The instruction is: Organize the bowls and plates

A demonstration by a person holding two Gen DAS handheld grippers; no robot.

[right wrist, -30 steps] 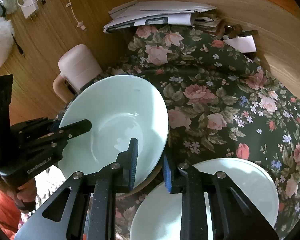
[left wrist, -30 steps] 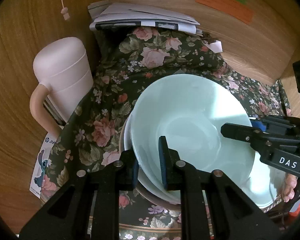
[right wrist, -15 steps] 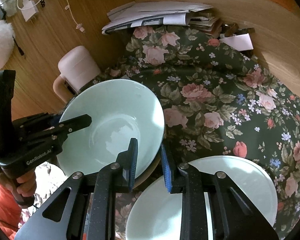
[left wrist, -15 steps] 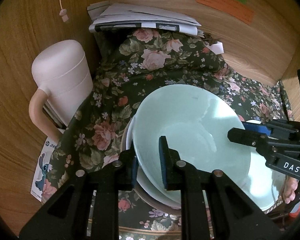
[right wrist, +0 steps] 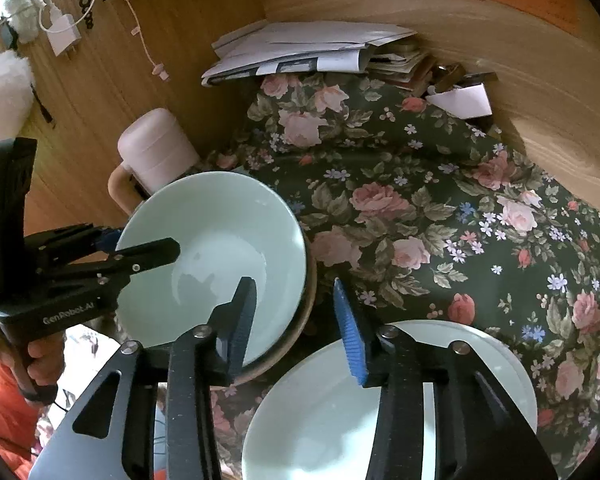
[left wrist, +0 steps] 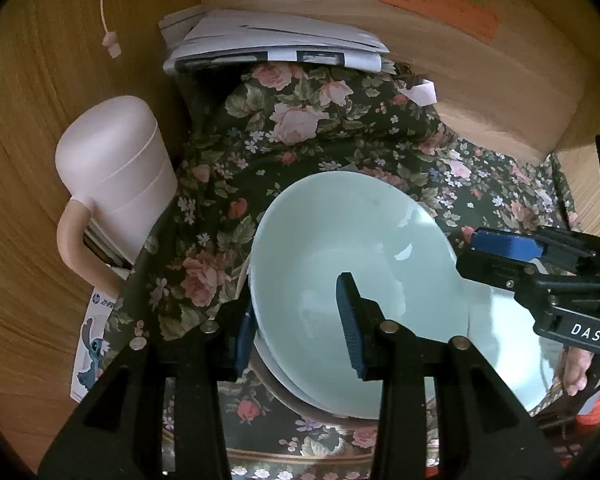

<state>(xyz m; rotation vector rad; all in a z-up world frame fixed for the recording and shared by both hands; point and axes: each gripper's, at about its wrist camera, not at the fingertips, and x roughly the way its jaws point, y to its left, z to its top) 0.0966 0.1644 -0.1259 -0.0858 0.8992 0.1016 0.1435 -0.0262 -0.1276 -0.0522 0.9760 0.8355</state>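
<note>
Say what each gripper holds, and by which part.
Nothing: left gripper and right gripper have just been opening; each straddles the bowl rim, pads clear.

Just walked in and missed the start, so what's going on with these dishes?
A person with a gripper in each hand is stacking pale green dishes on a floral cloth. The bowl now sits nested on the stack at the left. The left gripper and right gripper have just been opening, each straddling the bowl's rim without pressing it. A second pale dish lies beside it, untouched.
</note>
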